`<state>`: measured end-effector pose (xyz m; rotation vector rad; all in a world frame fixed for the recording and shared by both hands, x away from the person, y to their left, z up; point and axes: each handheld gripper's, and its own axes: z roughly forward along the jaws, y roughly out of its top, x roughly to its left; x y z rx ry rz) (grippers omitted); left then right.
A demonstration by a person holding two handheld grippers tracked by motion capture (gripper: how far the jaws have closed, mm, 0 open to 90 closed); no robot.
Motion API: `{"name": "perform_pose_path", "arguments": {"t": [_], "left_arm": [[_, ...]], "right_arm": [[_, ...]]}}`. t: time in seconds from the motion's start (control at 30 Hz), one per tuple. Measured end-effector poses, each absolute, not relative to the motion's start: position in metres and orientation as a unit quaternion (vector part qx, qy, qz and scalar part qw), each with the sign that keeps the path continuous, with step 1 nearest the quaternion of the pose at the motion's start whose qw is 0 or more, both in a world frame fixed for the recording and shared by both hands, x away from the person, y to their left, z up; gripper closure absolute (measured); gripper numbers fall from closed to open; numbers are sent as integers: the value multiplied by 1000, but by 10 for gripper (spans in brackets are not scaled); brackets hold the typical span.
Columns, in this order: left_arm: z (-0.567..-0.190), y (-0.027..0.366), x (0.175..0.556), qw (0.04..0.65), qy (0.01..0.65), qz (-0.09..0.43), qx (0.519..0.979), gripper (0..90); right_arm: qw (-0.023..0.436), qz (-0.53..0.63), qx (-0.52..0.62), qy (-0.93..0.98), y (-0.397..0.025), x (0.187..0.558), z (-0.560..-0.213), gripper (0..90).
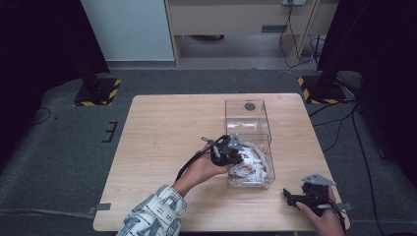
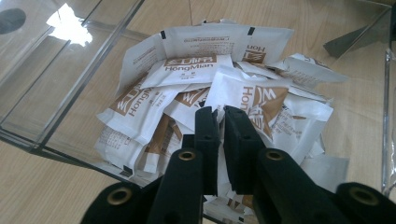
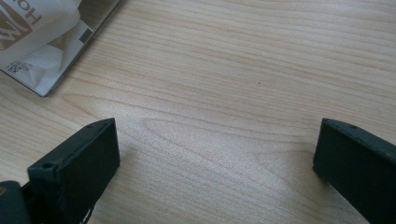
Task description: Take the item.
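High view: left gripper [image 1: 235, 153] over a clear box of sachets, right gripper [image 1: 291, 197] idle on the table.

Left gripper view, from left to right: the clear plastic box [image 2: 70, 88] sits on the wooden table [image 1: 167, 132], its near compartment heaped with white sachets [image 2: 187, 70] printed with brown panels and the word "HongMian". The left gripper's jaws stand nearly together above the heap, with a narrow gap; whether they pinch a sachet I cannot tell. Farther right, near the table's front edge, the right gripper rests with jaws wide apart, holding nothing, bare wood between them.
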<state>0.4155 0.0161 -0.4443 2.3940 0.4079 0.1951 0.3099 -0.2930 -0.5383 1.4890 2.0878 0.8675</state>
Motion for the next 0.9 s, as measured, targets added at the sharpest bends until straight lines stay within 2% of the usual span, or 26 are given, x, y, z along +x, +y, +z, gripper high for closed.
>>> {"name": "perform_pose_path", "arguments": {"t": [0.2,0.9], "left_arm": [[-445,15,415,345,158,73,922,892],[-434,25,416,387,164,70,905,898]], "right_arm": [[215,313,537,753,-293,310,-538,9],[215,313,537,753,-293,310,-538,9]]}}
